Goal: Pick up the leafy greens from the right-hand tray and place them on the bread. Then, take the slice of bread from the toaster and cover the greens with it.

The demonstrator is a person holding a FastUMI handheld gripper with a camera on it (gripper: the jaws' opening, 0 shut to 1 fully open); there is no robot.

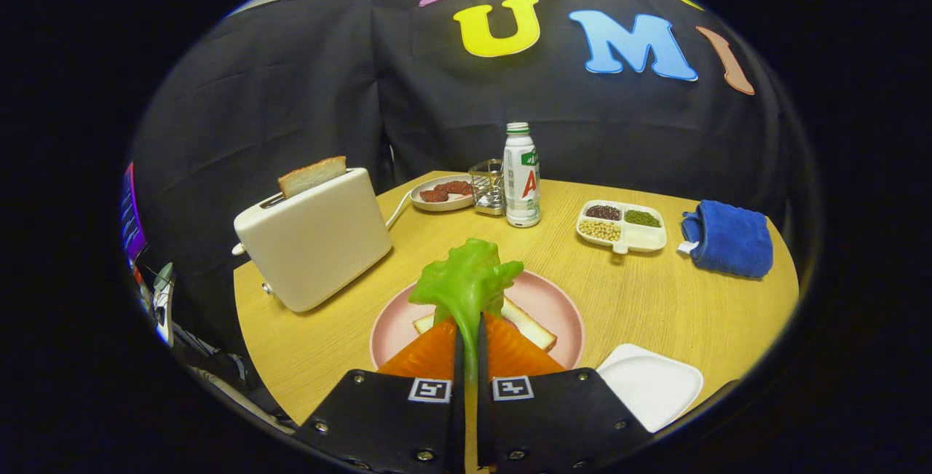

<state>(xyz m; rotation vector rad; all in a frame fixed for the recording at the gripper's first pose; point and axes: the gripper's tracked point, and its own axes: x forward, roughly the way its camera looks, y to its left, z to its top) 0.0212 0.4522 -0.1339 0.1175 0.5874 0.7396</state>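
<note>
In the gripper view, the gripper (470,328) has its two fingers pressed together on the stem of a bright green, floppy leaf of lettuce (466,283), which hangs above the round pink plate (564,310). On that plate, under the leaf, lies a pale slice of bread (535,328). Left of the plate stands a cream-white toaster (317,241) with a second browned bread slice (313,175) sticking up from its slot. Right of the plate sits a white square tray (648,383). Beyond the plate stands a white plastic bottle (521,175).
</note>
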